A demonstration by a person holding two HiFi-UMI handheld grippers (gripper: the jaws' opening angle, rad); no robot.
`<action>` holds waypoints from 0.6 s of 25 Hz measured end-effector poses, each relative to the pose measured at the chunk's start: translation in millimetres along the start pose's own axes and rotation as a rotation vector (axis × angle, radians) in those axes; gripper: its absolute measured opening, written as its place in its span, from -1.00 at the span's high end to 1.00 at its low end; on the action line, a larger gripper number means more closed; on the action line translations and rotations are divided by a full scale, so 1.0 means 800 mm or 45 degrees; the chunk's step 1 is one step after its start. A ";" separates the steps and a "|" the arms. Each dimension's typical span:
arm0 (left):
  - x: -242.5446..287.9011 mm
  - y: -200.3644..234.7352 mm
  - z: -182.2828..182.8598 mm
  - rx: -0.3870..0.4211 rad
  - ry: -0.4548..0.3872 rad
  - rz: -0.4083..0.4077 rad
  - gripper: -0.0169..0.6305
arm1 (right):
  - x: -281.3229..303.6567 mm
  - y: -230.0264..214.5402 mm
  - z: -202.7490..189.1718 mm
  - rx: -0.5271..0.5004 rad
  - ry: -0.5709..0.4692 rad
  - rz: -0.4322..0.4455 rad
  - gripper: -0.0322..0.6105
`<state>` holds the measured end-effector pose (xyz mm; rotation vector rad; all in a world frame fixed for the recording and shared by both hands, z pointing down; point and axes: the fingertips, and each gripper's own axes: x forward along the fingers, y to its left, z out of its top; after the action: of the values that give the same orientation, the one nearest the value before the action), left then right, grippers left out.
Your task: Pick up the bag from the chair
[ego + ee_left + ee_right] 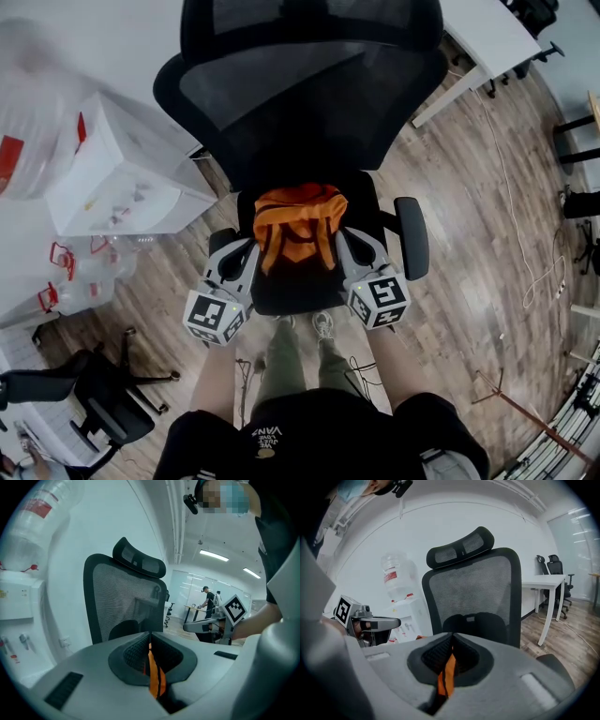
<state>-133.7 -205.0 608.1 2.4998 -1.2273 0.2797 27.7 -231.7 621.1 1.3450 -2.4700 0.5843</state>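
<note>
My left claw (248, 248) pinches the left strap (154, 677) of the orange bag (298, 225) — my right claw (340, 239) pinches the right strap (446, 674). The bag is between them, on the near side of the chair (281, 94) back.

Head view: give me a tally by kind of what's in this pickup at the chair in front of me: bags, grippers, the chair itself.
orange bag: 1
grippers: 2, the left gripper and the right gripper, each shut on the orange bag
black mesh chair: 1
Total: 4
</note>
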 end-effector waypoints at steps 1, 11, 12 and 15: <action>0.003 0.000 -0.003 -0.003 0.008 -0.004 0.92 | 0.002 -0.001 -0.003 0.003 0.005 0.004 0.90; 0.022 0.005 -0.042 -0.007 0.101 -0.040 0.78 | 0.018 -0.013 -0.030 0.046 0.047 0.022 0.90; 0.024 0.006 -0.046 -0.009 0.106 -0.040 0.78 | 0.020 -0.015 -0.033 0.048 0.052 0.021 0.90; 0.030 0.007 -0.055 -0.023 0.119 -0.046 0.75 | 0.026 -0.020 -0.042 0.062 0.065 0.029 0.90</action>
<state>-124.7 -208.9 658.1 2.4612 -1.1421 0.3703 31.9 -239.4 662.6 1.3049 -2.4483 0.6793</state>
